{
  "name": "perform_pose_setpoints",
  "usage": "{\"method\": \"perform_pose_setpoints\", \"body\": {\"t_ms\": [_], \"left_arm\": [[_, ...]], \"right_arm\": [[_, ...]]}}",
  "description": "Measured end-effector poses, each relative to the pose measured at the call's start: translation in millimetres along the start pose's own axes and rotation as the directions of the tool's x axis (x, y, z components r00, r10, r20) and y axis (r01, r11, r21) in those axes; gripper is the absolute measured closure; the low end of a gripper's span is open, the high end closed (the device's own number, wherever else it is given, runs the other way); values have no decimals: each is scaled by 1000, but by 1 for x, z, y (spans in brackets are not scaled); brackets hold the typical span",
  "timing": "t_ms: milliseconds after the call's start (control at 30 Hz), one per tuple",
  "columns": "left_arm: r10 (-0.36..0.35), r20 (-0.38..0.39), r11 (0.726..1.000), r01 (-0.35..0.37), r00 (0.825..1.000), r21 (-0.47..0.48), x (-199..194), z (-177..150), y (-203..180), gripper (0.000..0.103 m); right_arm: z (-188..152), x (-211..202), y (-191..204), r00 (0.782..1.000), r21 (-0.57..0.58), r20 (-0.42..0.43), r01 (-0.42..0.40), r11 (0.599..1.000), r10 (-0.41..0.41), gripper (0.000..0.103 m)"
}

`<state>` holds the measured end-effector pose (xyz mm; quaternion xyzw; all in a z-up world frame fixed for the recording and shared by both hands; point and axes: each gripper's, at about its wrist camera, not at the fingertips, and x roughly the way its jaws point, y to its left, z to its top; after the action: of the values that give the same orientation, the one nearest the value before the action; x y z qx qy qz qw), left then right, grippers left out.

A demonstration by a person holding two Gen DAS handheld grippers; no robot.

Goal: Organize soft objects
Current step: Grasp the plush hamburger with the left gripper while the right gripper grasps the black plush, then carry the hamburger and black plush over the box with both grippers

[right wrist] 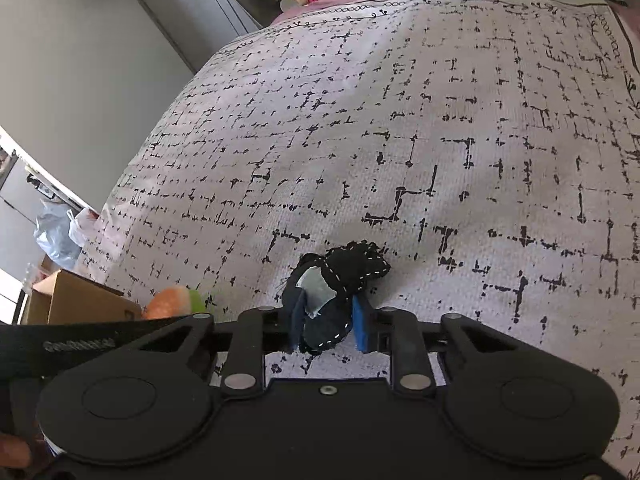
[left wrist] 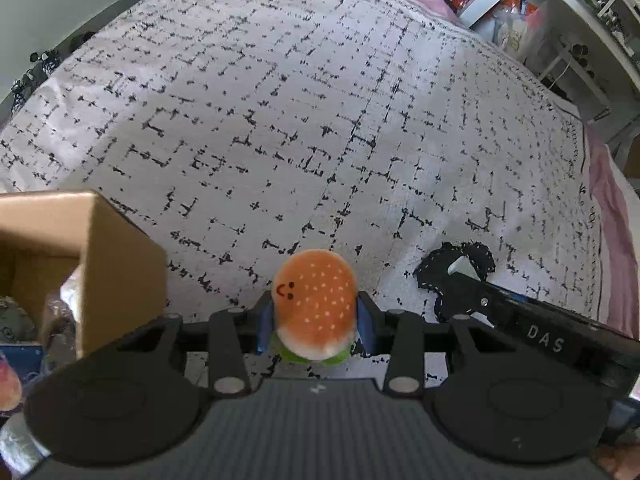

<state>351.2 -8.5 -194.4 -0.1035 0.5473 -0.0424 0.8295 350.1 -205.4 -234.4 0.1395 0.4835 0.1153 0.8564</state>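
My left gripper point(left wrist: 316, 326) is shut on a plush hamburger toy point(left wrist: 316, 300) with an orange bun, a small face and a green lettuce edge, held above the patterned bedspread point(left wrist: 320, 120). The toy also shows in the right wrist view point(right wrist: 172, 300). My right gripper point(right wrist: 332, 320) is shut on a black fabric item with white stitching point(right wrist: 344, 276) and a grey tag. That black item also shows in the left wrist view point(left wrist: 456, 276), to the right of the hamburger.
An open cardboard box point(left wrist: 92, 264) stands at the left on the bed, with soft items inside; it also shows in the right wrist view point(right wrist: 80, 300). Shelves with clutter point(left wrist: 560, 20) stand beyond the bed's far right. A grey wall point(right wrist: 80, 60) lies left.
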Motion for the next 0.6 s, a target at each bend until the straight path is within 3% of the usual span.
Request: {"method": "perform_pose_setpoints", "body": {"t_ms": [600], "left_arm": [[-41,101,999,41,994,1,-76,-20,16,61]], "right_arm": [[-17,-71,16,996,-22,76,43,999,-42,80]]}}
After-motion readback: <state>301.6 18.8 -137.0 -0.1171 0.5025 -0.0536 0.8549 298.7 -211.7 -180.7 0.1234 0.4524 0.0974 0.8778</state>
